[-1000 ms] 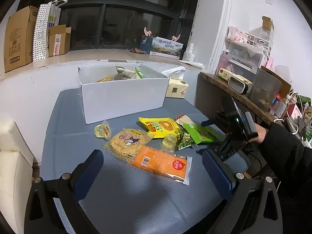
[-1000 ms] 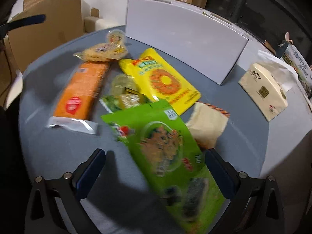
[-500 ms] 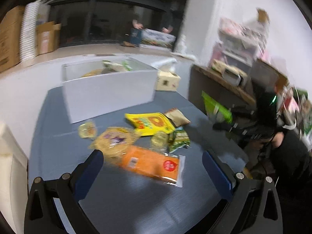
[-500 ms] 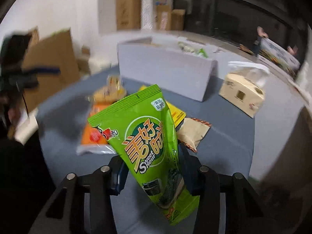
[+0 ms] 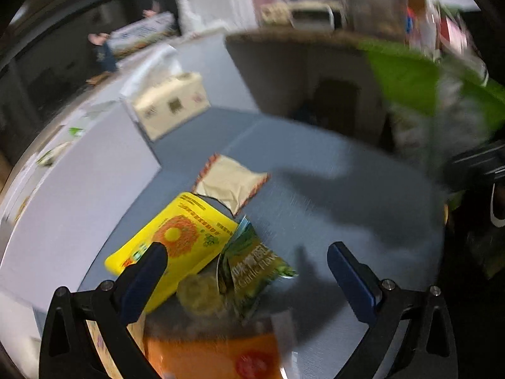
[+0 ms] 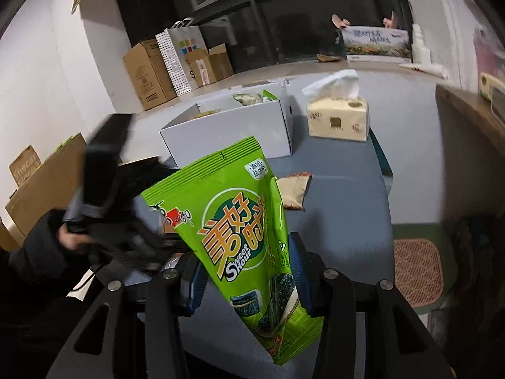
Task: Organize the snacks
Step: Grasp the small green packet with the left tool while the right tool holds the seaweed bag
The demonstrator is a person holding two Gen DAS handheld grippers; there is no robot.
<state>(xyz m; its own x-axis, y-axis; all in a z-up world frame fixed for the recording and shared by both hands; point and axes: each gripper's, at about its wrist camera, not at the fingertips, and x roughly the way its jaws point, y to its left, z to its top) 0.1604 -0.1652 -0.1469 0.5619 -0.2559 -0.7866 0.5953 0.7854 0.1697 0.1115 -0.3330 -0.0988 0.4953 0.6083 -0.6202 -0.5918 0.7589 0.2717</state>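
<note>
Right gripper [image 6: 246, 279]: pads clamp green seaweed bag [image 6: 233, 221] low, aloft above the tabletop's near edge | left gripper [image 5: 246, 271]: wide, empty over yellow packet [image 5: 176, 237] | white box [image 6: 230, 132]: far edge | risk: top-heavy bag pivots or slips during carry.

Seaweed snack bag [image 6: 233, 221]: lime green, orange lettering. Box [image 6: 233, 132]: white. Table [image 5: 315, 195]: grey-blue. Flat packet [image 5: 176, 237]: yellow, orange disc. Tissue pack [image 6: 337, 120]: cream.
</note>
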